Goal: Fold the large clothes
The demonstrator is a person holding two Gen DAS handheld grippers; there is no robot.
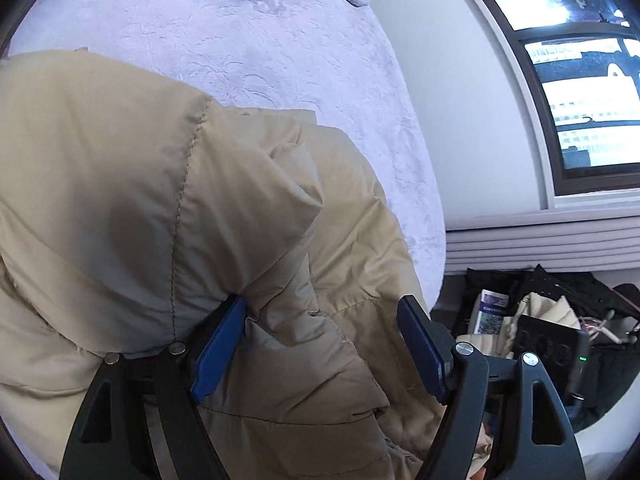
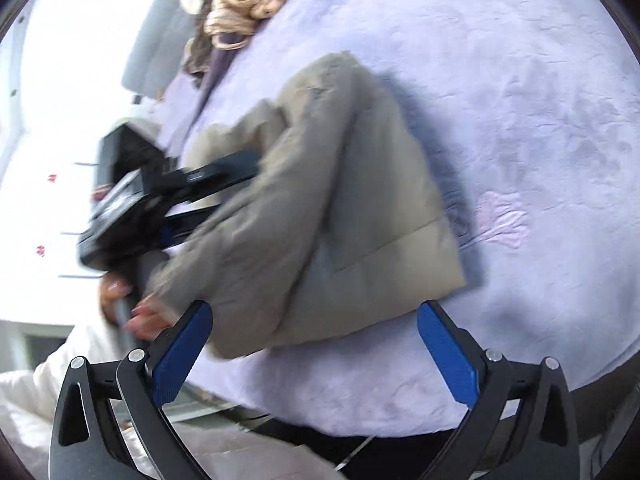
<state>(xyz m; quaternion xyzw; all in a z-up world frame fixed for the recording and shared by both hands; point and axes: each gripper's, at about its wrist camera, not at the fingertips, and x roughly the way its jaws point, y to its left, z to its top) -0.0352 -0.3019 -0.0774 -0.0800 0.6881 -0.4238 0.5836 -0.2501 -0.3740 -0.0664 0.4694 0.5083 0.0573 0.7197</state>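
Observation:
A beige padded jacket (image 1: 160,208) lies bunched on a lavender bedspread (image 1: 240,40). In the left wrist view my left gripper (image 1: 322,320) is wide open, its blue pads (image 1: 218,350) pressed into the jacket's folds, with fabric bulging between the fingers. In the right wrist view the jacket (image 2: 320,208) lies folded in a rough block on the bedspread (image 2: 520,100). My right gripper (image 2: 314,320) is open and empty just in front of the jacket's near edge. The left gripper (image 2: 240,184) shows at the jacket's left side, held by a hand (image 2: 136,312).
A window (image 1: 580,80) and a white slatted heater (image 1: 540,248) stand to the right of the bed. An open dark bag (image 1: 540,328) with clutter sits on the floor below. Other clothes (image 2: 240,4) pile at the bed's far end.

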